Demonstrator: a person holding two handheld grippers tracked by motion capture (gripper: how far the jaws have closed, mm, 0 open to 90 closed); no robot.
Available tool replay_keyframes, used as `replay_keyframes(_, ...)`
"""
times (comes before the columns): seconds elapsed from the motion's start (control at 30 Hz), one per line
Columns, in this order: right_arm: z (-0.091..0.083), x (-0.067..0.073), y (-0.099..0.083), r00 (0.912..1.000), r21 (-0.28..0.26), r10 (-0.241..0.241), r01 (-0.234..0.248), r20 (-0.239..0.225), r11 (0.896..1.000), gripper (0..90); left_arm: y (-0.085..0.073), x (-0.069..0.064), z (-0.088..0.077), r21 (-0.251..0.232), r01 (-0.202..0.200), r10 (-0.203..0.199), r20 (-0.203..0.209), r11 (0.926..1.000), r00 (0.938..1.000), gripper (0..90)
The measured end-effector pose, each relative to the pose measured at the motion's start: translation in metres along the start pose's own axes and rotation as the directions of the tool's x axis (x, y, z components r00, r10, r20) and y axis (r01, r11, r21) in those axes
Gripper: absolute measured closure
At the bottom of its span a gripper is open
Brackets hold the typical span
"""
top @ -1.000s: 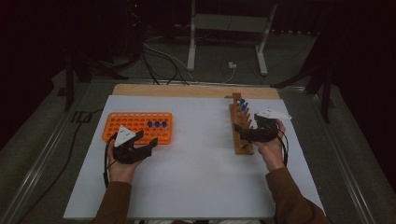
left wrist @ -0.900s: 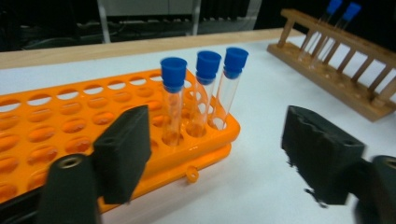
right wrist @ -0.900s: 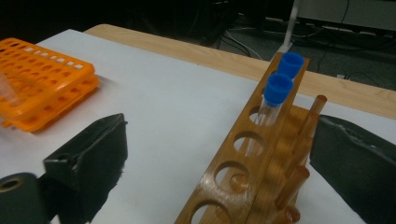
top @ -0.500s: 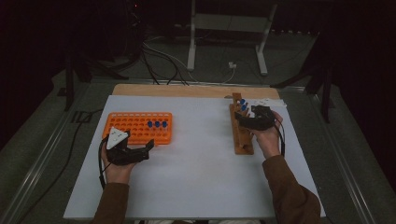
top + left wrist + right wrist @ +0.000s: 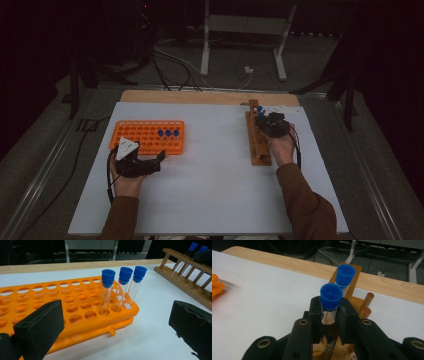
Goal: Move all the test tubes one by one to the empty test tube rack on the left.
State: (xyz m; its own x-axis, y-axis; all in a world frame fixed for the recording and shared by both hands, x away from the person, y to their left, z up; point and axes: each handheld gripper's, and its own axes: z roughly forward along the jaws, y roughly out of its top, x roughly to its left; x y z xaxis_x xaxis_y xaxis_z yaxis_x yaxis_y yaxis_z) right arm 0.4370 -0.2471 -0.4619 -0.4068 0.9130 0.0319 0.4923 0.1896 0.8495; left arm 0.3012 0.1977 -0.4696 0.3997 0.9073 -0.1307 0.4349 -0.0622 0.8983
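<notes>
Near the left of the table lies an orange tube rack [image 5: 145,136] [image 5: 75,307] holding three blue-capped test tubes [image 5: 168,133] [image 5: 125,285]. My left gripper [image 5: 159,161] [image 5: 116,325] rests just in front of it; its jaws have just been opening and stand wide with nothing between them. On the right stands a wooden rack [image 5: 260,150] [image 5: 366,300] [image 5: 190,285]. My right gripper [image 5: 267,122] [image 5: 329,312] has just been closing, and its pads press on a blue-capped tube [image 5: 331,296] standing in that rack. A second capped tube [image 5: 345,275] stands just behind it.
A white sheet [image 5: 210,180] covers the table, with a strip of bare wooden board [image 5: 200,96] along the far edge. Beyond the table, a metal stand [image 5: 240,45] and cables [image 5: 170,65] lie on the dark floor.
My right hand moved forward and left over the wooden rack and its jaws closed on a tube. The left jaws spread wider; that hand kept still.
</notes>
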Motion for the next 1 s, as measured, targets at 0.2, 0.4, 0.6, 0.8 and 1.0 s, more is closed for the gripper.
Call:
replay_keyframes(0.2, 0.001, 0.004, 0.000, 0.9995, -0.006, -0.027, 0.027, 0.017, 1.000, 77.0, 0.000, 0.000, 0.000, 0.002, -0.001, 0.001, -0.001, 1.0000, 1.0000, 0.7)
replay_keyframes(0.4, 0.000, 0.004, 0.000, 0.9995, -0.015, -0.026, 0.026, 0.017, 1.000, 77.1, 0.000, 0.000, 0.000, 0.002, -0.002, 0.002, -0.002, 1.0000, 1.0000, 0.7)
replay_keyframes(0.6, -0.008, 0.004, 0.004, 0.9997, -0.049, -0.022, 0.023, 0.014, 0.999, 77.1, 0.000, 0.000, -0.001, 0.000, -0.001, 0.001, -0.002, 1.0000, 1.0000, 0.8)
replay_keyframes(0.8, -0.019, 0.004, 0.010, 0.9996, -0.081, -0.026, 0.028, 0.014, 0.996, 77.1, -0.001, 0.000, -0.001, 0.001, 0.001, -0.001, -0.003, 1.0000, 1.0000, 0.7)
replay_keyframes(1.0, -0.034, 0.002, 0.017, 0.9992, -0.119, -0.037, 0.039, 0.015, 0.992, 77.1, -0.001, 0.000, -0.001, 0.000, 0.000, 0.000, -0.004, 1.0000, 1.0000, 0.8)
